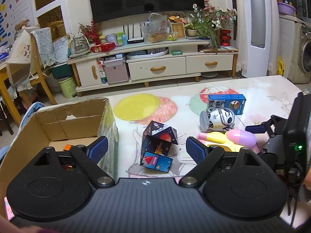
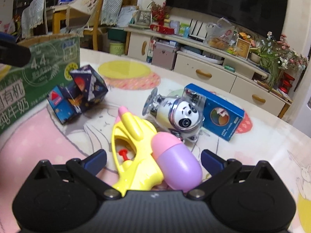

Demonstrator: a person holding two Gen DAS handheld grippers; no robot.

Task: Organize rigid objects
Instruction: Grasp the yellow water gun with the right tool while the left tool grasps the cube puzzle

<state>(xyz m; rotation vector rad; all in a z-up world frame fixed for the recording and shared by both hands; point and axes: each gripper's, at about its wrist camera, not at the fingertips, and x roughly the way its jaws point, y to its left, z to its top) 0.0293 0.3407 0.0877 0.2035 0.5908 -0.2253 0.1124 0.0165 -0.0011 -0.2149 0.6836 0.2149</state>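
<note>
Water gun (image 2: 134, 147) sits between the wide right gripper (image 2: 153, 158) — left gripper (image 1: 146, 147) wide, empty.

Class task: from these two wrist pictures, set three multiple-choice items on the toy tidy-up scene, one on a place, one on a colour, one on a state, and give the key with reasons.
1. Where does the folding puzzle cube lie?
A. on the table beside the cardboard box
B. inside the box
C. on the blue carton

2. What colour is the body of the water pistol?
A. green
B. yellow
C. white

3. How does the right gripper stand?
A. shut on the panda toy
B. shut and empty
C. open, its fingers either side of the pistol

Key:
1 A, the cube rests on the tablecloth just right of the box wall.
2 B, the frame is yellow, with a pink and lilac tank.
3 C, both blue fingers stand apart, with the pistol lying between them, not clamped.
</note>
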